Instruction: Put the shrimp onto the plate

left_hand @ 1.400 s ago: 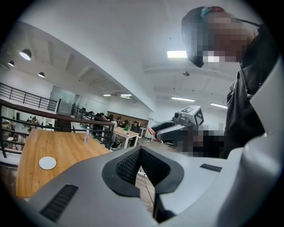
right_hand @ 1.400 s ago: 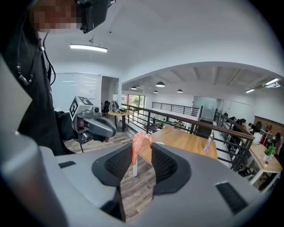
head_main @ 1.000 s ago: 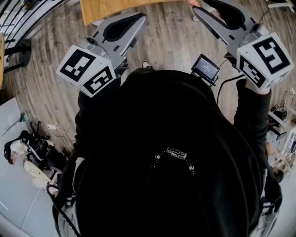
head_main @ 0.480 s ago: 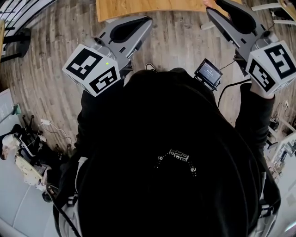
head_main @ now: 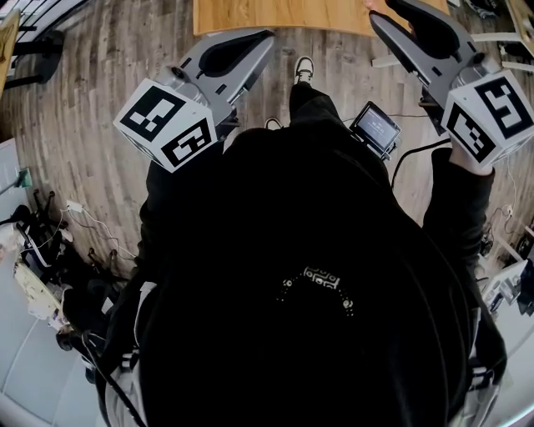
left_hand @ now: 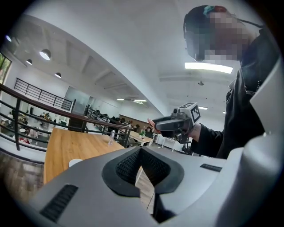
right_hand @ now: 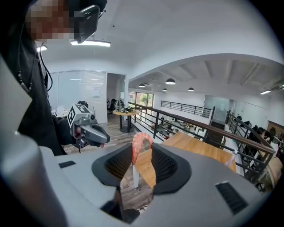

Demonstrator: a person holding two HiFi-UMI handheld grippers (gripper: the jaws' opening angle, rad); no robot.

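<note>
Two hand-held grippers are held up in front of the person, near the edge of the wooden worktop (head_main: 275, 15). The right hand-held gripper (right_hand: 143, 155) pinches the shrimp (right_hand: 141, 142) — pink and curled, its arch poking above the pads. The left hand-held gripper (left_hand: 141, 151) is pressed together at the tips — nothing sits between them.

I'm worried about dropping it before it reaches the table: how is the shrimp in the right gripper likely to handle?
The shrimp stands as a curved arch pinched in the right gripper, so it's probably fairly stiff. It looks small and thin, so it is likely light. Its glossy skin may prove slippery.
</note>
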